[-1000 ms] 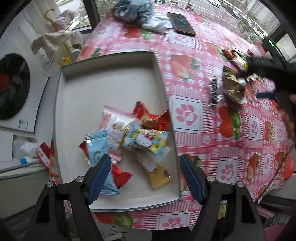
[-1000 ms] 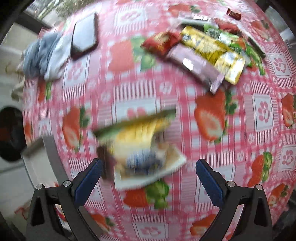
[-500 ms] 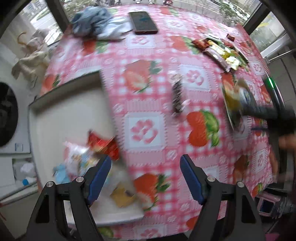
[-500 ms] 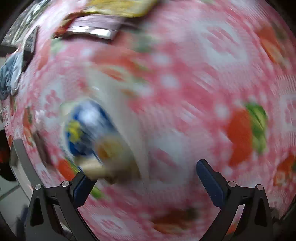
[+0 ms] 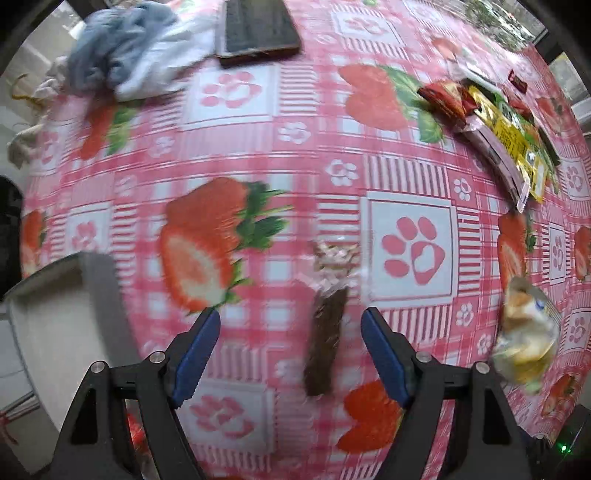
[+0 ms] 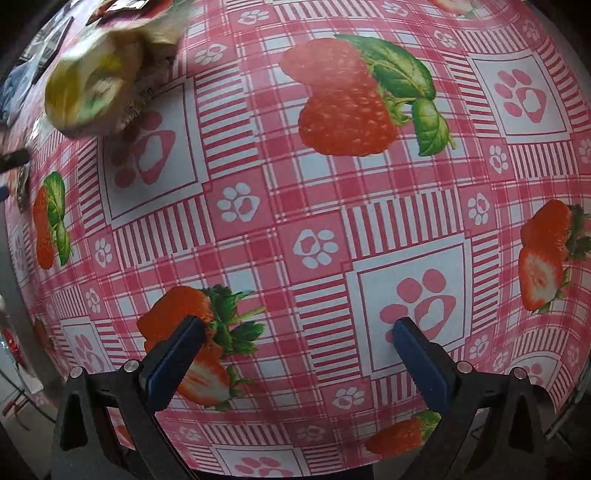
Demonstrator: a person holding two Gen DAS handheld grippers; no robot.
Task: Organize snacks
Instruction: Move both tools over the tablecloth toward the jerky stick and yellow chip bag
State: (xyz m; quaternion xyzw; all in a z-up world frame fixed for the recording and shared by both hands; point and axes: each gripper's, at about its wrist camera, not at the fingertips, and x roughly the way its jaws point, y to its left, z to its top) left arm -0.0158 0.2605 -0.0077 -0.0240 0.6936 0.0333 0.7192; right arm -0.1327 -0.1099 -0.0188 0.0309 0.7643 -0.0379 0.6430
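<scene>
My left gripper [image 5: 290,341] is open above the strawberry tablecloth. A long brown snack bar [image 5: 327,343] with a crinkled clear end lies flat between its fingers, untouched by either pad. A yellow and white snack bag [image 5: 526,341] lies to its right; the same bag [image 6: 98,79] is blurred at the upper left of the right wrist view. My right gripper [image 6: 299,336] is open over bare cloth with nothing between its fingers. The grey tray [image 5: 55,328] shows only a corner at the left.
A pile of snack packets [image 5: 495,129] lies at the far right. A dark tablet [image 5: 256,27] and a blue and white cloth [image 5: 122,48] sit at the back of the table. The table's front edge [image 6: 406,467] runs just below the right gripper.
Both grippers have swung right across the table, away from the tray. The left now has the brown bar between its fingers. The yellow bag has slid from under the right gripper to its upper left.
</scene>
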